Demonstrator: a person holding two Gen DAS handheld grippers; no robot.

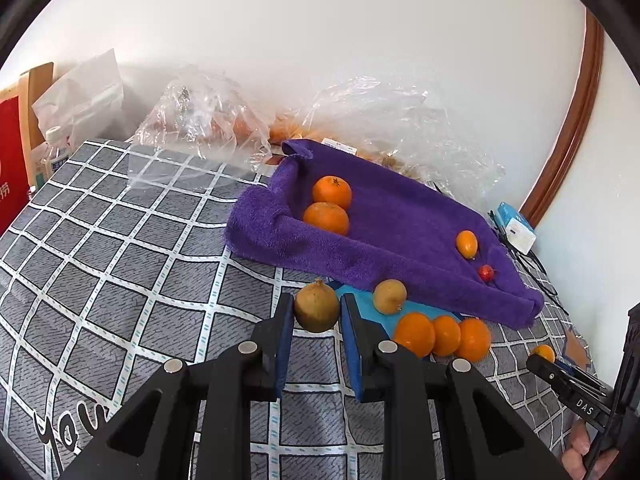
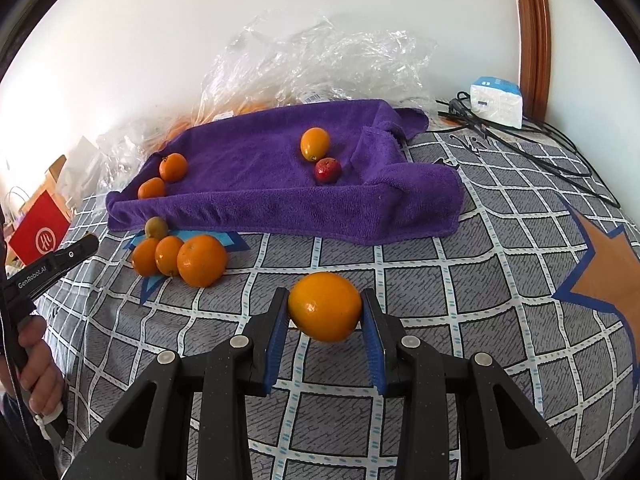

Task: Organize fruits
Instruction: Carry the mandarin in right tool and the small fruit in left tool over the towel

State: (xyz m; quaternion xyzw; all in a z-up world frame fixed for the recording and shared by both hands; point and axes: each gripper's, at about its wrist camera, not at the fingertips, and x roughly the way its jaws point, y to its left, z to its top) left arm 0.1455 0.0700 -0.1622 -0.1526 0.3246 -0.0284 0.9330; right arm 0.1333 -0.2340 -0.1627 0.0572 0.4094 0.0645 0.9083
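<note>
black claw (image 1: 316, 312), blue pads (image 1: 285, 328), silver screws

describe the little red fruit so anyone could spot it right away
Find the purple fleece towel spread on the grey checked bedcover. Near its right end sit two fruits: the small round red fruit lies just below a yellow-orange oval fruit. It is the only red fruit.

I hold a round olive-brown fruit (image 1: 317, 311) and a glossy orange citrus (image 2: 325, 306) above the grey checked cloth. Three orange mandarins (image 2: 179, 258) cluster beside a second brown fruit (image 2: 156, 227) before the rumpled purple towel (image 2: 260, 184), which cradles two mandarins (image 2: 163, 177), a small oval orange fruit (image 2: 315, 143) and a red one (image 2: 328, 170).
</note>
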